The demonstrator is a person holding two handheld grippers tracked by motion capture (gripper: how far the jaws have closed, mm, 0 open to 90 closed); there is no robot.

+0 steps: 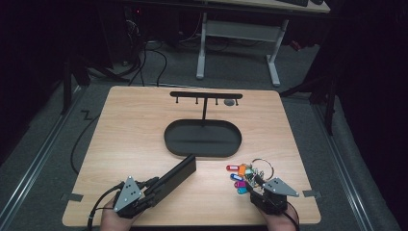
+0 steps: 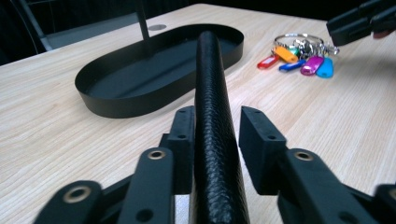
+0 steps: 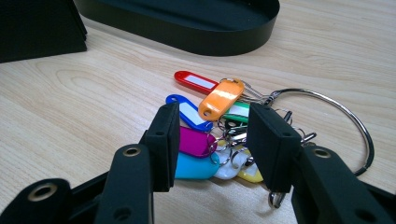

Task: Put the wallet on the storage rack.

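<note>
A black leather-grained case (image 2: 212, 121) lies on the wooden table (image 1: 125, 134) at lower centre of the high view, its far end just short of the black oval tray (image 1: 202, 138). In the left gripper view it runs up the middle of the frame between the jaws of the left gripper (image 2: 216, 135); the left pad lies against its side while the right pad stands off with a clear gap, so the grip is released. To the lower right of the high view, a bunch of coloured key tags (image 1: 241, 176) on a metal ring (image 3: 348, 119) rests on the table near the tray's right end. The right gripper (image 3: 212, 142) is lowered over the tags, its jaws parted to either side of them and pressing on none. Behind the tray, at upper centre, a black T-shaped hook stand (image 1: 206, 98) rises from it.
</note>
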